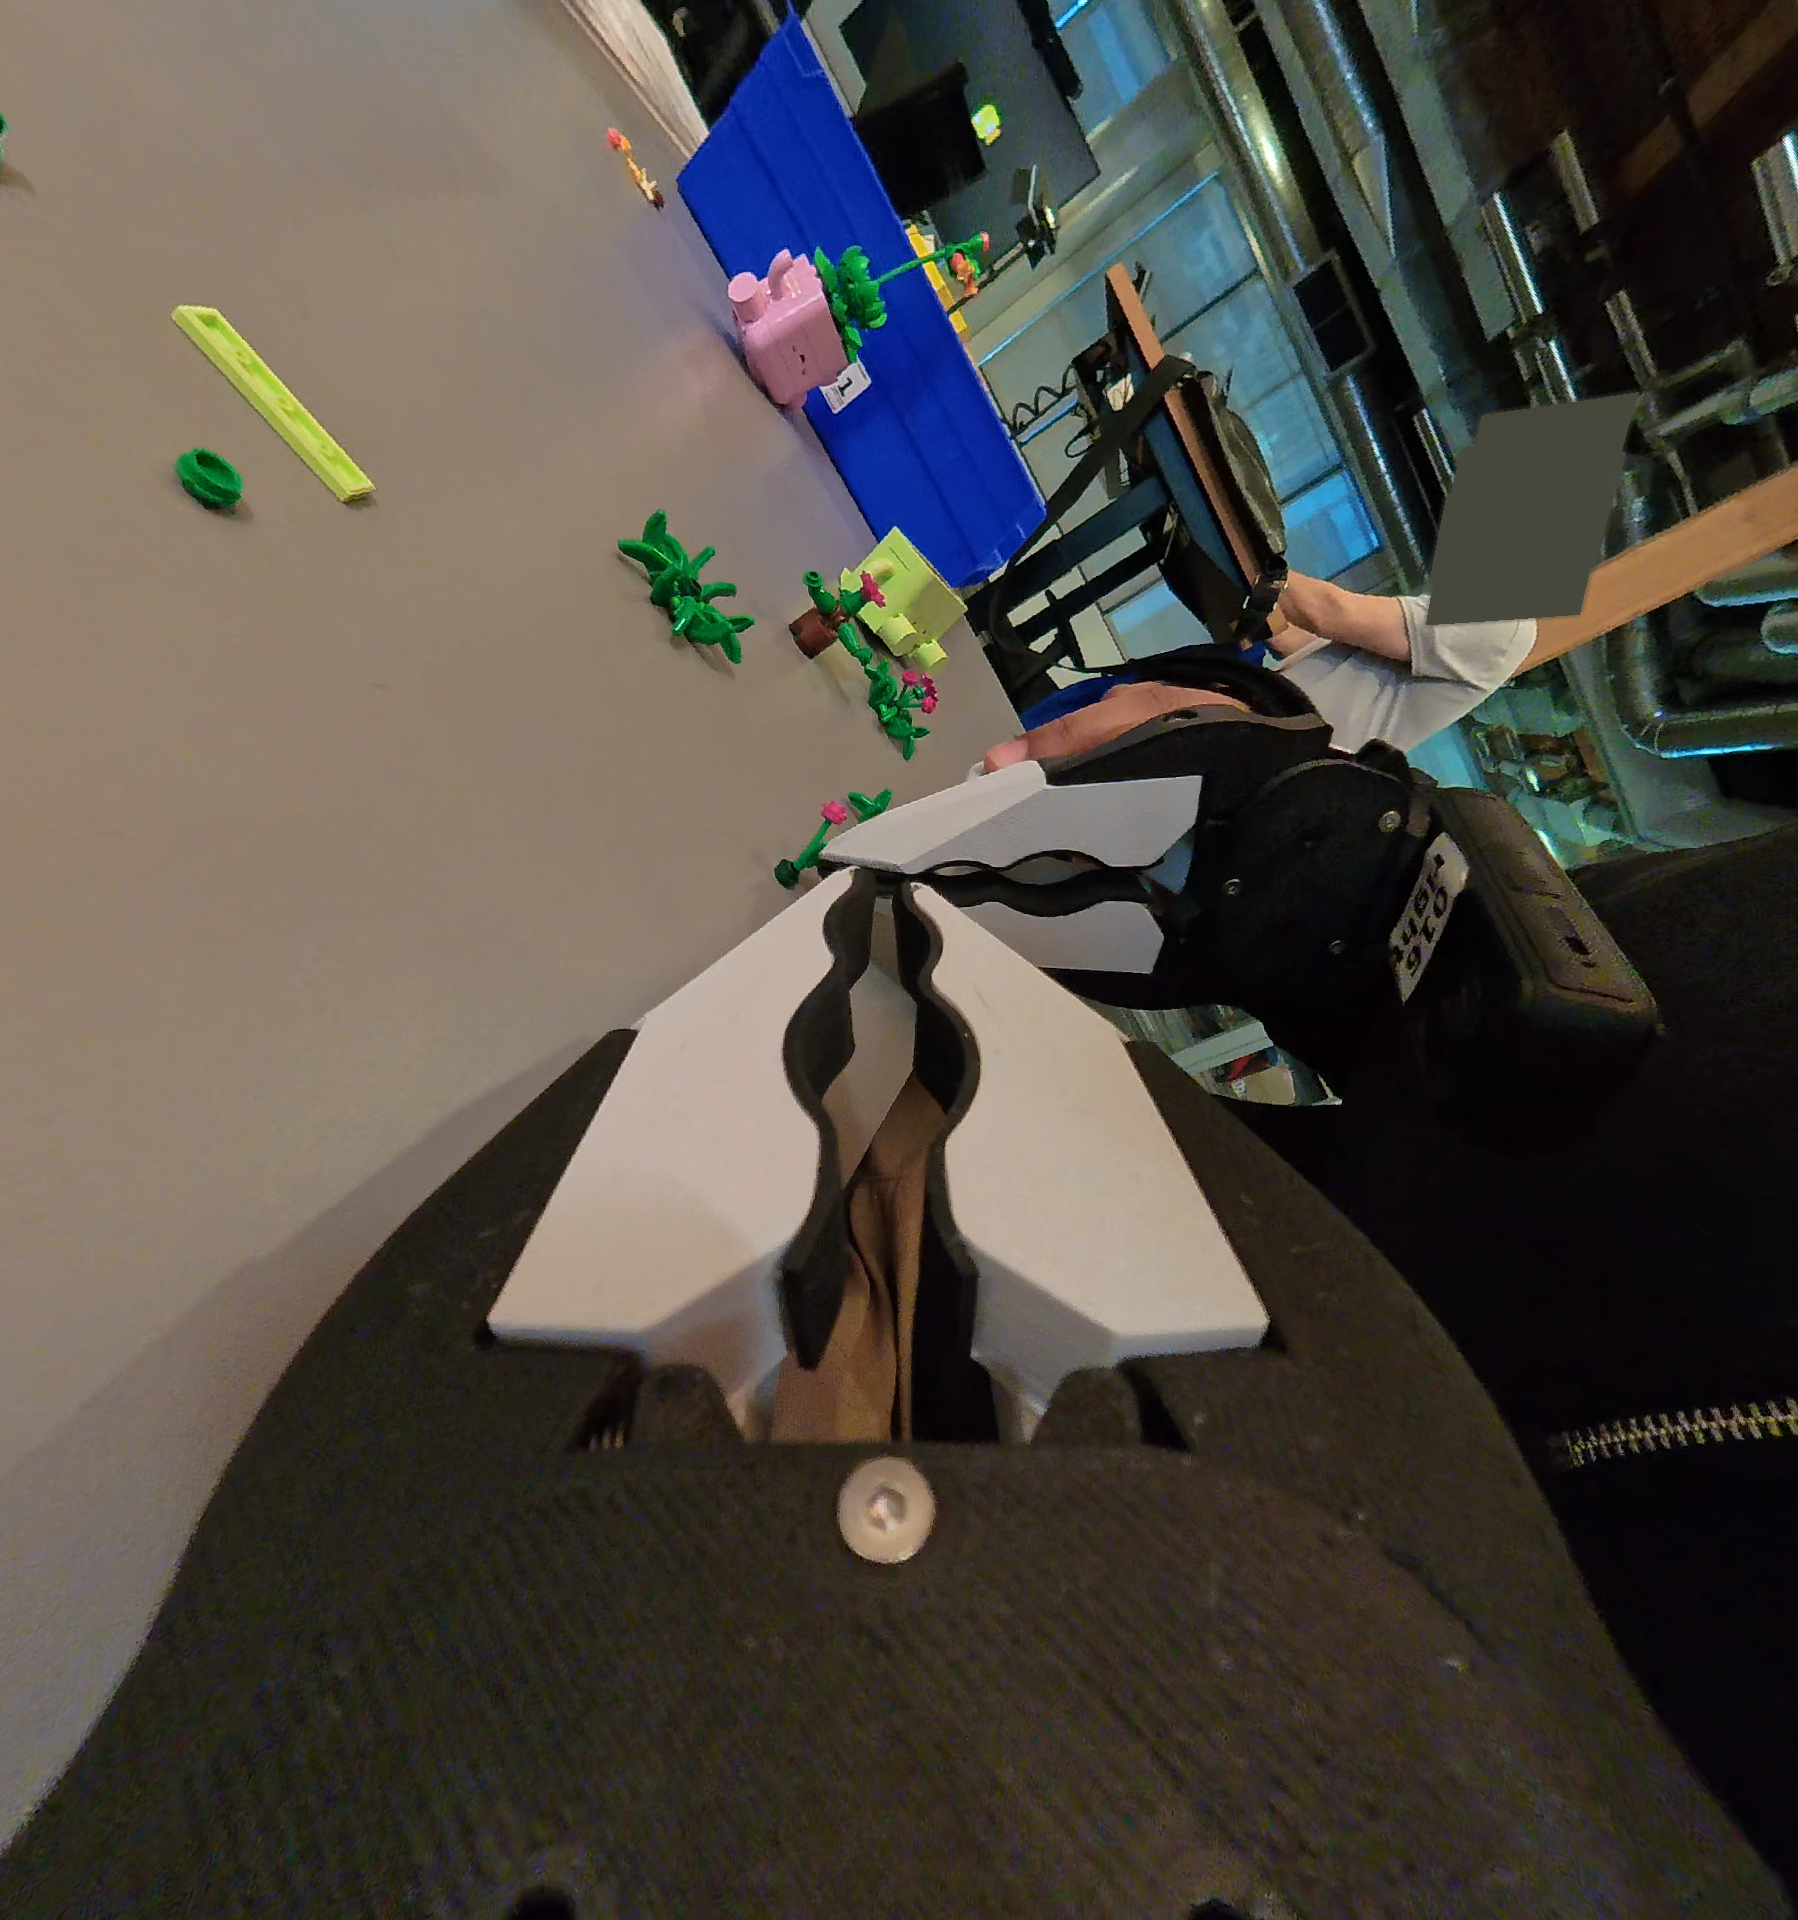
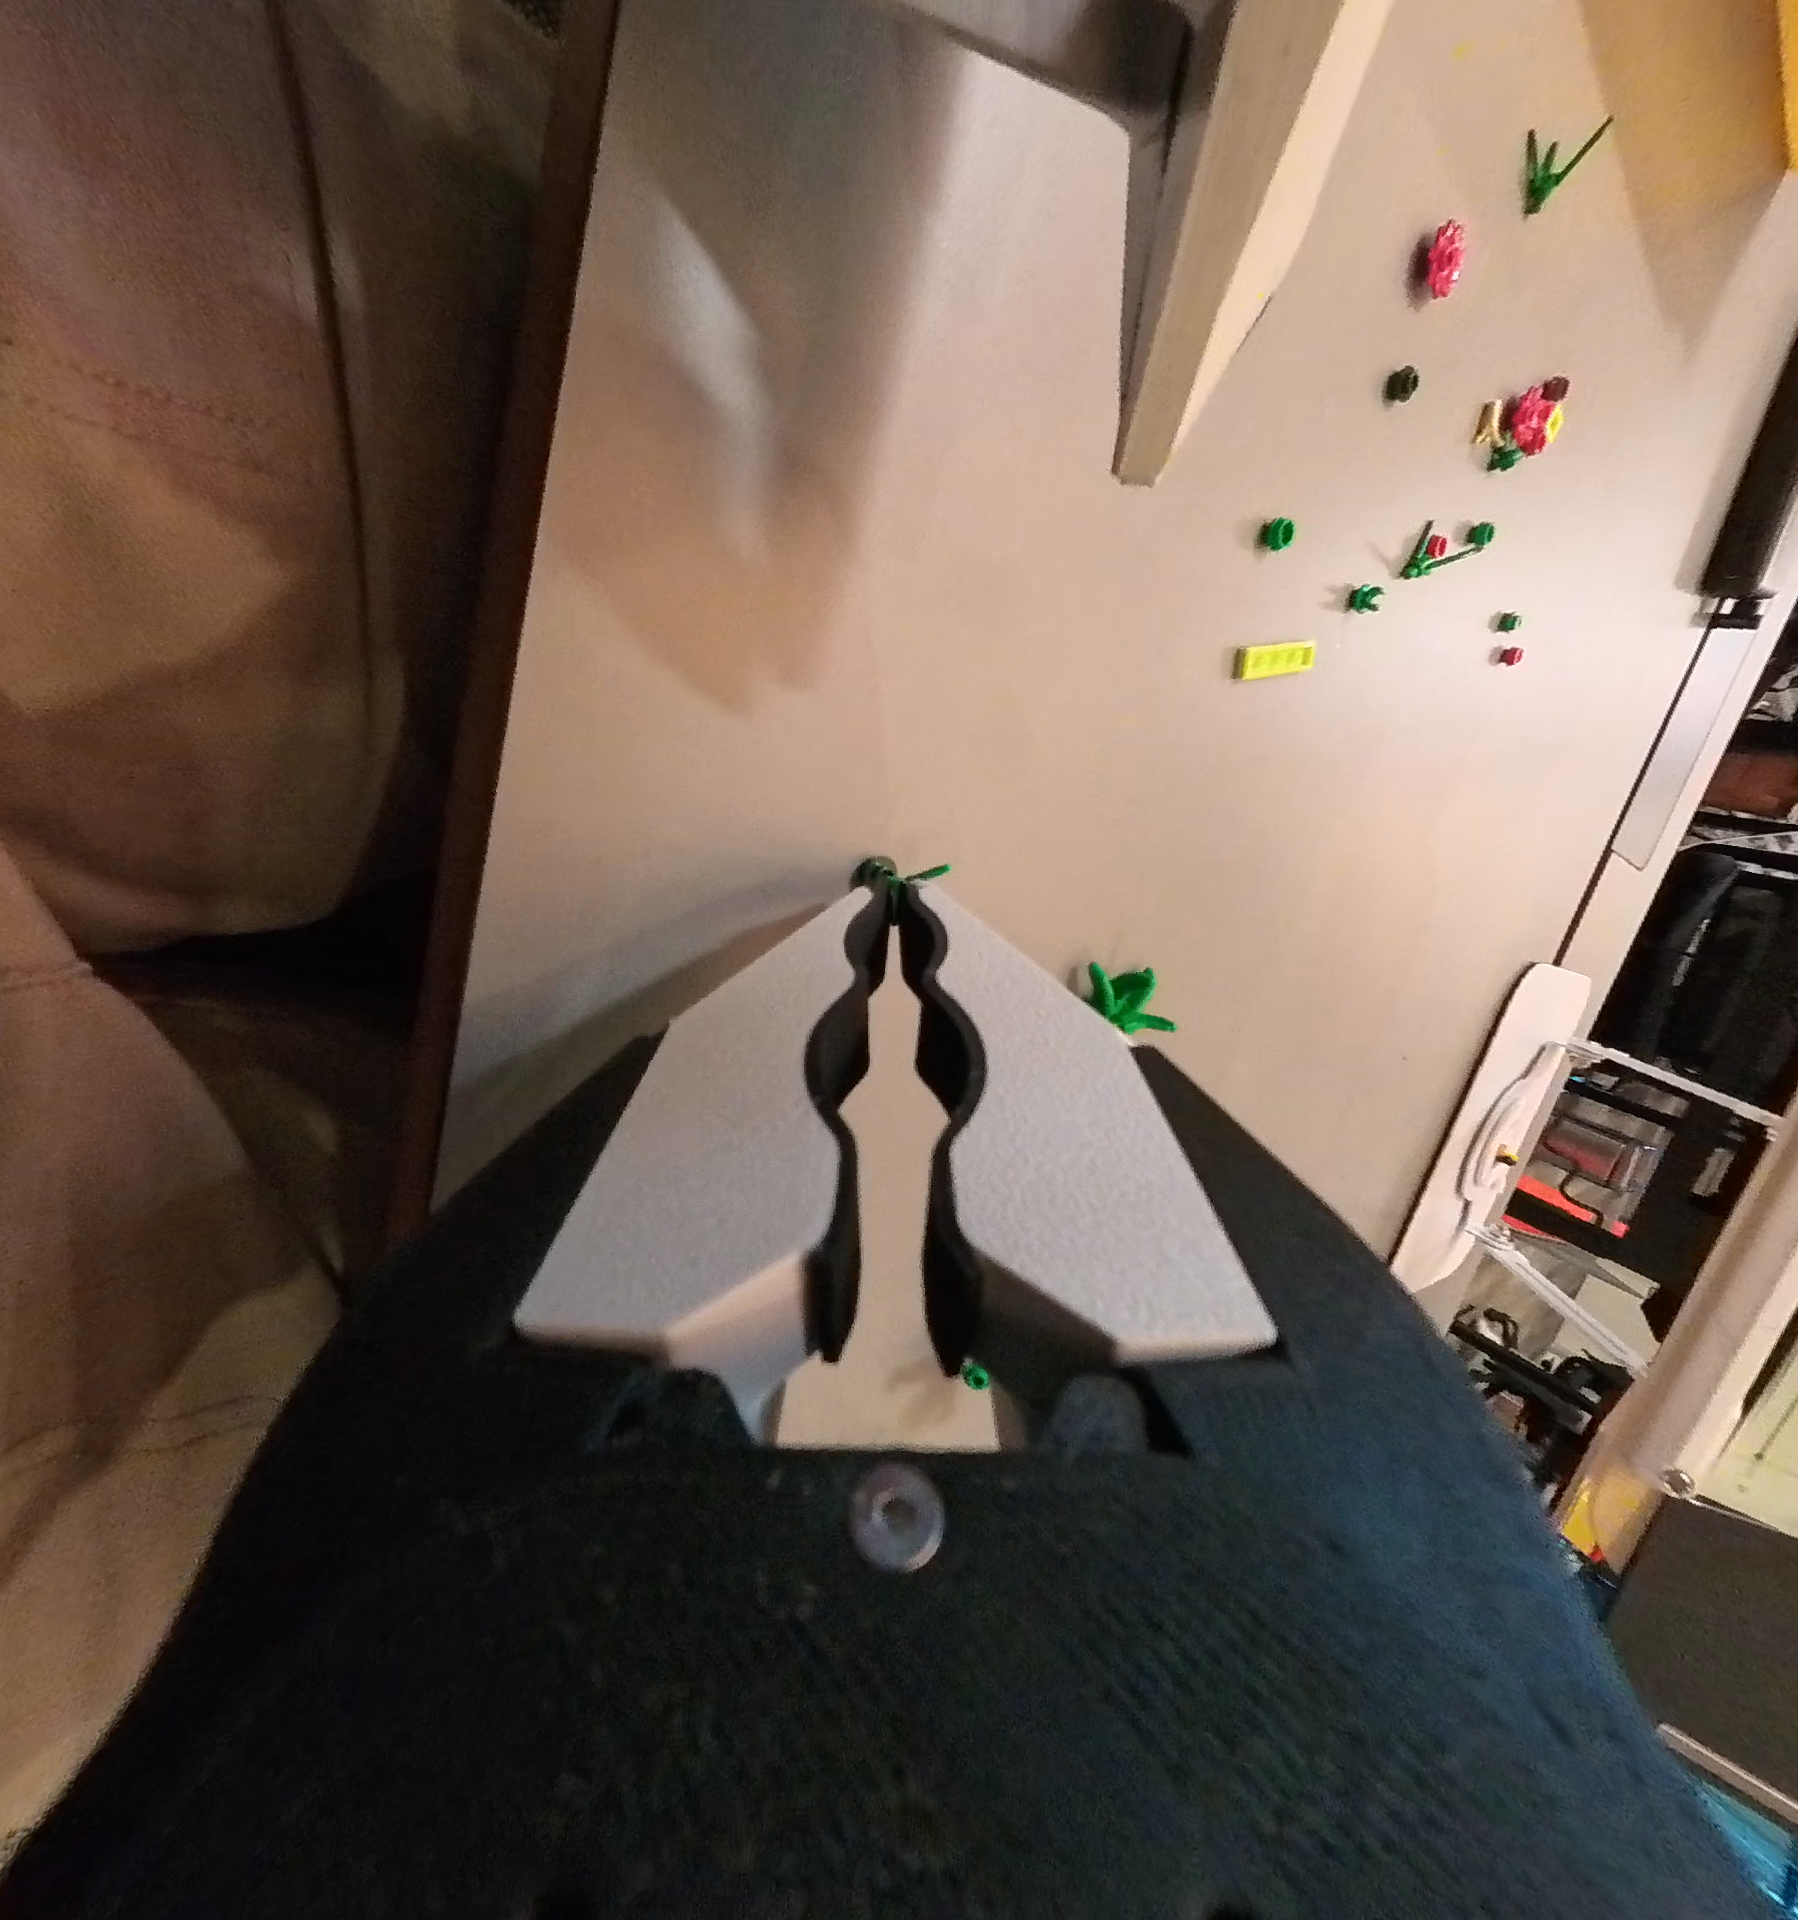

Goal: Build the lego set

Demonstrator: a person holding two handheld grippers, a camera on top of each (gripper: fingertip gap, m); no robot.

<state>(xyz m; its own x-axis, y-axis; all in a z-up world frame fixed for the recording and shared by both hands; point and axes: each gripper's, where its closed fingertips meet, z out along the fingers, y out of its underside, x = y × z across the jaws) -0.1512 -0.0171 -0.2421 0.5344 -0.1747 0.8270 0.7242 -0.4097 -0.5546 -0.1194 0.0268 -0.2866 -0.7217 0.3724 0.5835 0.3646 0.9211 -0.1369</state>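
Up close, the left gripper (image 1: pixel 879 888), white fingers with wavy black pads, has its tips drawn nearly together; whether anything sits between them cannot be told from its own view. Meeting it tip to tip from the right comes the right gripper (image 1: pixel 874 871), held by a hand (image 1: pixel 1103 727), its fingers pinched on a small green lego stem (image 2: pixel 900 876) whose leaf and round end poke out past the tips in the right wrist view. Just behind the meeting point on the grey table (image 1: pixel 355 831) lies a green sprig with a pink flower (image 1: pixel 822 831).

Scattered farther off on the table: a lime-green flat lego plate (image 1: pixel 271 400), a small dark green round piece (image 1: pixel 209 478), a green leafy cluster (image 1: pixel 687 587), a lime-green block pot with flowers beside a brown piece (image 1: pixel 895 603), and a pink block pot with a leafy stem (image 1: pixel 786 327) standing against a blue plastic bin (image 1: pixel 874 416). A white label sits on the bin, and another on the right gripper's black body; their writing is left unread. A seated person's sleeve (image 1: pixel 1446 665) shows beyond the table edge.

In the right wrist view, red flowers (image 2: pixel 1440 260) and more loose green pieces lie well away, with another leaf piece (image 2: pixel 1129 997) just beside the right finger
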